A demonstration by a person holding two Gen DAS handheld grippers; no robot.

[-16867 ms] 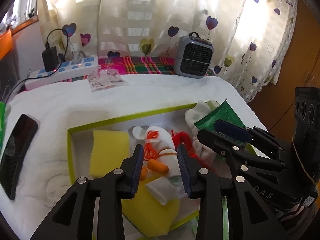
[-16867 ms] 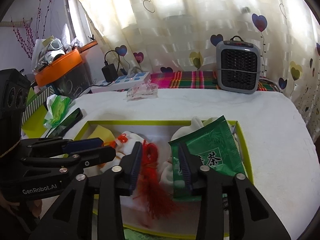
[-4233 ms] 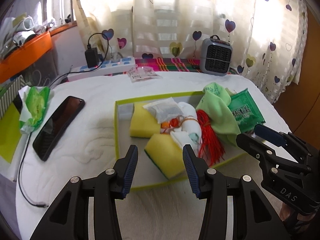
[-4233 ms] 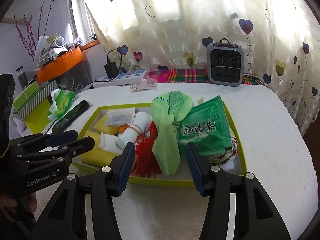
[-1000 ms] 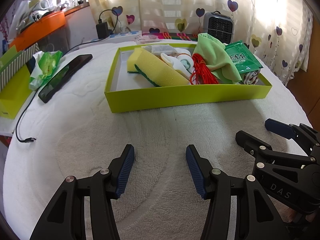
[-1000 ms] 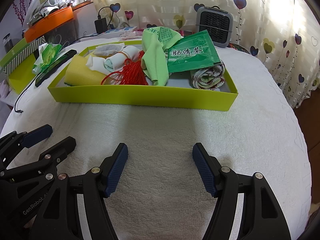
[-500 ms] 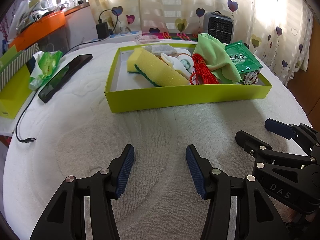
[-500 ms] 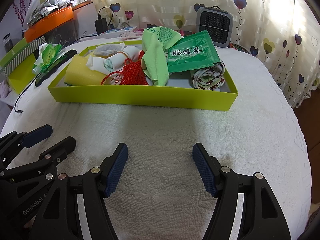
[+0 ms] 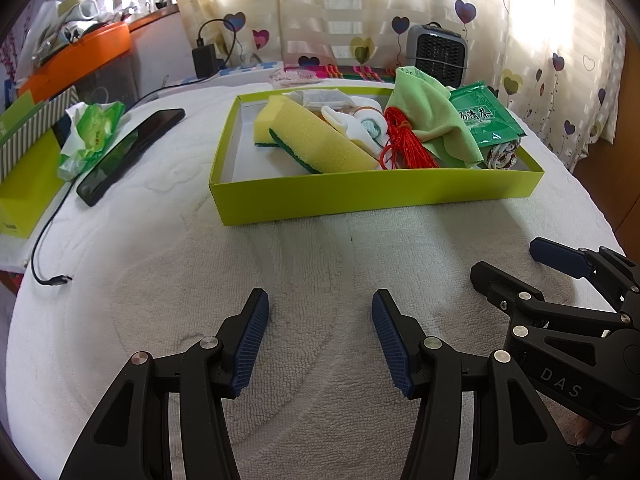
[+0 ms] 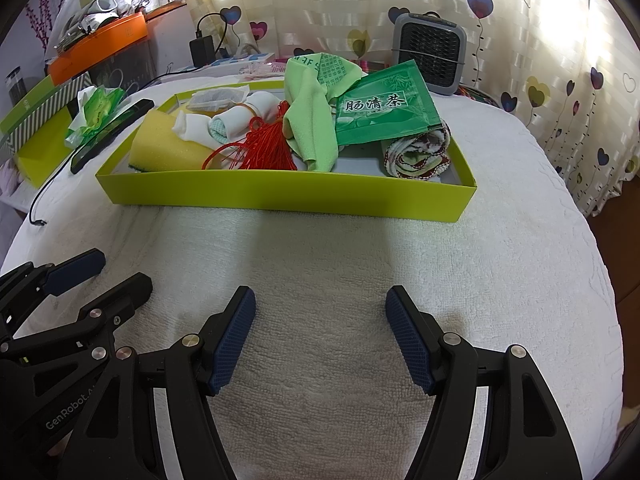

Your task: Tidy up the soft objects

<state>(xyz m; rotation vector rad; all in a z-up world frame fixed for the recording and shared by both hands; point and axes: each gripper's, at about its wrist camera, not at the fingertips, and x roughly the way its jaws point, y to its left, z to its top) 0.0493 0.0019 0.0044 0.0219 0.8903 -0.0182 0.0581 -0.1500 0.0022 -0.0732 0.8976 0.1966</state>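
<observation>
White-towelled table [image 9: 320,248] bears tray [image 9: 376,196], phone [image 9: 128,152].

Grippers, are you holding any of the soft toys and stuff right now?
No. The left gripper and right gripper are both open and empty, over the white towel.

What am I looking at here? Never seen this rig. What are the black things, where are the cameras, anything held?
No robot: a person holds one set of two-finger tongs in each hand, with a fisheye camera on each looking along the fingers. One picture is from the left tongs, the other from the right tongs; each also shows the other at its edge. Both are open, holding nothing, over a white towel. Ahead sits a lime-green tray holding a yellow sponge, white socks, a red tassel, a green cloth, a green tea packet and a rolled patterned cloth.
</observation>
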